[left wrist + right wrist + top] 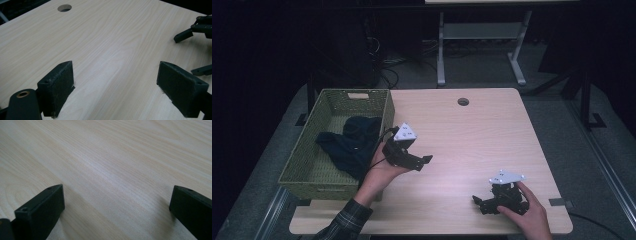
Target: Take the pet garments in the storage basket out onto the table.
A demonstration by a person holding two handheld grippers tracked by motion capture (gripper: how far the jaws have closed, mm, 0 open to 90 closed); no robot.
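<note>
From above, I hold my left gripper [424,161] just right of the basket [382,107] at the bench's [472,135] 9 o'clock edge; its jaws are spread wide over bare wood, holding nothing. A dark cloth [352,142] lies bunched inside the basket, just beside that gripper. My right gripper [479,202] sits near the bench's 5 o'clock corner, its jaws also spread and empty, pointing toward 9 o'clock. A round hole [463,102] marks the bench at 12 o'clock.
</note>
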